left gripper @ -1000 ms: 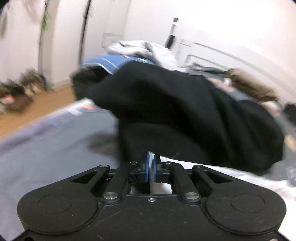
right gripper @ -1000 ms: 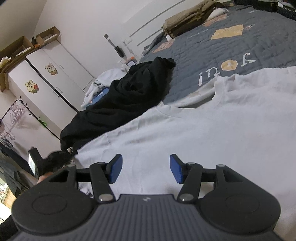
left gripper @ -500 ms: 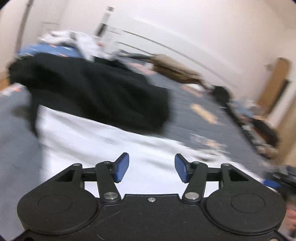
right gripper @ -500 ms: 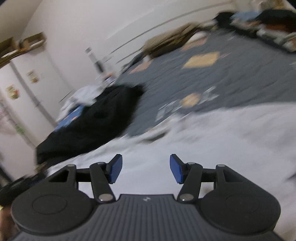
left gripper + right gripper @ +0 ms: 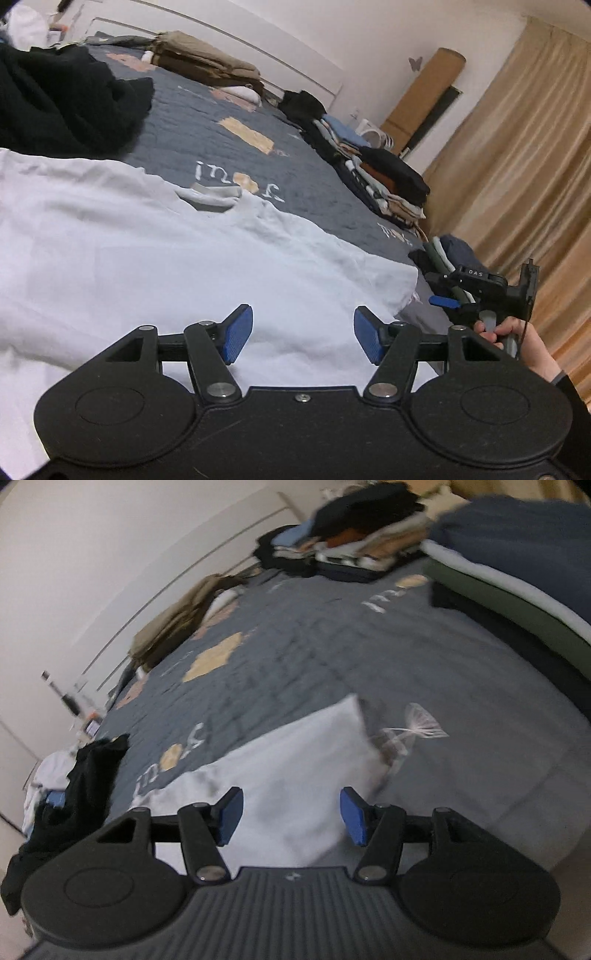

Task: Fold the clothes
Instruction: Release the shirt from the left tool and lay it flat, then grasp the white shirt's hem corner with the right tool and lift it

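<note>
A: Nearest the left wrist camera, what do we see?

B: The left gripper (image 5: pixel 303 339), jaws opening, nothing between its blue pads. It hovers over a white T-shirt (image 5: pixel 147 266) lying spread on the bed (image 5: pixel 207 136); the cloth runs under and past the jaws without touching them.

A: And the other side?

B: The right gripper (image 5: pixel 291 819), jaws apart and empty, above the shirt's sleeve end (image 5: pixel 295 760), which lies just ahead of and between the pads. In the left view that same gripper (image 5: pixel 476 291) sits off the shirt's right edge, a hand (image 5: pixel 517 343) wrapped around its grip.

A: Beyond the shirt?

B: The collar (image 5: pixel 212 195) lies at its far edge, against the grey quilt's lettering. To the left, a heap of black clothing (image 5: pixel 62 99) rests beside the shirt's upper edge.

A: Farther still?

B: A row of folded clothes (image 5: pixel 384 177) lines the bed's right side, well apart from the shirt. A tan folded pile (image 5: pixel 207 62) sits by the far wall, with beige curtains (image 5: pixel 524 147) at right. The right view is blurred, so finer detail there is unclear.
</note>
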The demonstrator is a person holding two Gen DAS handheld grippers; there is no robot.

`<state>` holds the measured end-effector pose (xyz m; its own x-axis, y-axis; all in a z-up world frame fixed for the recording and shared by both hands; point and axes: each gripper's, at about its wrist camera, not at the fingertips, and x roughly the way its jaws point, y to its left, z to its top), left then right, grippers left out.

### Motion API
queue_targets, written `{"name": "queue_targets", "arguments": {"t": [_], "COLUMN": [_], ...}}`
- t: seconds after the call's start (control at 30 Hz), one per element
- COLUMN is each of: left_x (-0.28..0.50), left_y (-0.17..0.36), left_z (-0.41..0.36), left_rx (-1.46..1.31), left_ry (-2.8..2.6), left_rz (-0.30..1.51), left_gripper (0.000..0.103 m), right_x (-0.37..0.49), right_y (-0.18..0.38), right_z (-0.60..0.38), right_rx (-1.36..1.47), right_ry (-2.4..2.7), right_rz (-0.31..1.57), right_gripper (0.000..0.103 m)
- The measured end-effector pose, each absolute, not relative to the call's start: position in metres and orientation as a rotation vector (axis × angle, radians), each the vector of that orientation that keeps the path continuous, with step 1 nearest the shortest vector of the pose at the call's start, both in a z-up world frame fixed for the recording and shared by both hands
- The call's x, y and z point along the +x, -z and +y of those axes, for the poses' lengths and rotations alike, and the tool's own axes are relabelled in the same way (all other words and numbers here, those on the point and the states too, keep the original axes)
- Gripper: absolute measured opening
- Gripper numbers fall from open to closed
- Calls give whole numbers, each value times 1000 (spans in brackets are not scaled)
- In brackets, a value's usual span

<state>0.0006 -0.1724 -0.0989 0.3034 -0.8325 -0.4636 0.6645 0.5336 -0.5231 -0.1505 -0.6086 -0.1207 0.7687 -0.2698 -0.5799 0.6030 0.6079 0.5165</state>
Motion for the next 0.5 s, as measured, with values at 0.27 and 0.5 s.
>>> {"name": "queue_targets", "arguments": {"t": [0.27, 0.5], "left_x": [-12, -15], "left_y": [100, 103], "left_z": [-191, -196], "left_rx": [-226, -205], "left_ry": [1048, 1046], "left_rz": [774, 773], "left_gripper": [60, 60], "right_x": [-155, -122], "right_y": [147, 149], "right_z": [-638, -631], "right_rx": [725, 622], "right_ry": [508, 441], "right_rz": [364, 385], "right_gripper": [58, 66]}}
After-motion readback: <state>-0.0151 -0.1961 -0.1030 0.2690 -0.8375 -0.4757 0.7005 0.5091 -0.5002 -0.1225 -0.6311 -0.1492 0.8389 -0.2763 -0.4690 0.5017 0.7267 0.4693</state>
